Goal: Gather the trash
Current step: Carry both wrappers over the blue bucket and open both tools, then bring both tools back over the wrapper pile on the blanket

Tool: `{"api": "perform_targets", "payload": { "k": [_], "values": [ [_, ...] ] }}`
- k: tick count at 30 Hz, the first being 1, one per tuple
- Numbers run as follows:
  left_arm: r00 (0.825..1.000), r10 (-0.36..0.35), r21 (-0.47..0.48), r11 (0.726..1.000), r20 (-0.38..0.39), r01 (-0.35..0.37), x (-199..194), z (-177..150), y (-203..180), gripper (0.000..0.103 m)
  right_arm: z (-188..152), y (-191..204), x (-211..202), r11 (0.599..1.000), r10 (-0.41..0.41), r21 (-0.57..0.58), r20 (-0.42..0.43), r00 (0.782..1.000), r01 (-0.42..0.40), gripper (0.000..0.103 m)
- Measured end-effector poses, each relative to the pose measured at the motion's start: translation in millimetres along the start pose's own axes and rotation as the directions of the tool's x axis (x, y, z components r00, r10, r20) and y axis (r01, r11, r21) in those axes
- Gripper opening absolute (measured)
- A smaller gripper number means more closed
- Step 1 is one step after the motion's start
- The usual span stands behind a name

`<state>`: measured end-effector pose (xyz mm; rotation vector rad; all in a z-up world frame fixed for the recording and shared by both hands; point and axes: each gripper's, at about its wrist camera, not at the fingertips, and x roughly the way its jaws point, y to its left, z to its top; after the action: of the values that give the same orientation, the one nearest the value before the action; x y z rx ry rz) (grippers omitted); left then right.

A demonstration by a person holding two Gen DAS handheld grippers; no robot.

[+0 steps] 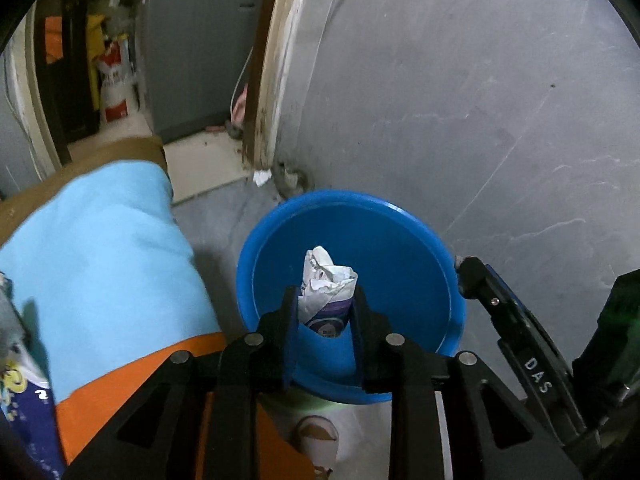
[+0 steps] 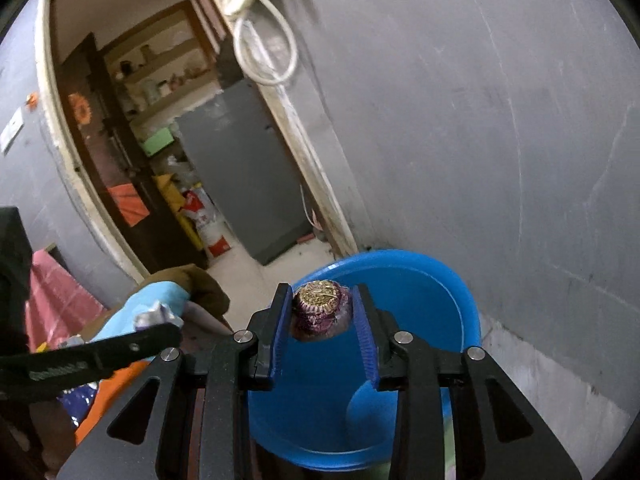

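A blue plastic bucket point(image 1: 352, 197) stands on the floor against the grey wall. Over its mouth my left gripper point(image 1: 325, 296) is shut on a crumpled white and purple paper wrapper point(image 1: 326, 280), which sticks up between the pads. In the right wrist view the same bucket point(image 2: 404, 257) lies below my right gripper point(image 2: 322, 298), whose blue pads hold a crushed purple and gold wrapper ball point(image 2: 320, 308) above the bucket's near rim. The right gripper's finger point(image 1: 504, 316) shows at the bucket's right edge in the left wrist view. The left gripper's finger point(image 2: 104, 354) reaches in from the left in the right wrist view.
A light blue and orange cloth point(image 1: 104, 264) is heaped left of the bucket. Behind it a doorway point(image 2: 132, 168) opens onto a room with a grey cabinet point(image 2: 244, 172) and shelves. A white scrap point(image 1: 262, 178) lies at the door frame's foot. The grey wall point(image 1: 480, 100) closes the right side.
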<state>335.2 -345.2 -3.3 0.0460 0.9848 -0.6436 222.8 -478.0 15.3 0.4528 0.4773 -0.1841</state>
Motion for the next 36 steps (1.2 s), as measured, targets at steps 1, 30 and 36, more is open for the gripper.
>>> {"api": "perform_targets", "payload": {
  "k": [1,30,36],
  "values": [
    [1.0,-0.004,-0.009,1.0,-0.009,0.004,5.4,-1.7,-0.2,0.027,-0.4,-1.5,2.1,1.0,-0.002,0.01,-0.013,1.0,0.002,0.031],
    [0.813,0.301,-0.138,0.953,0.499,-0.269,-191.7,-51.2,49.8,0.097,1.0,63.5,-51.7,0.988,0.101,-0.143,0.266,0.959,-0.064,0.103],
    [0.712,0.409,-0.242,0.912,0.57,-0.33,-231.0,-88.3,83.2,0.098,-11.9,103.0,-62.4,0.958,0.225,-0.244,0.309,0.924,-0.151,0.103]
  ]
}}
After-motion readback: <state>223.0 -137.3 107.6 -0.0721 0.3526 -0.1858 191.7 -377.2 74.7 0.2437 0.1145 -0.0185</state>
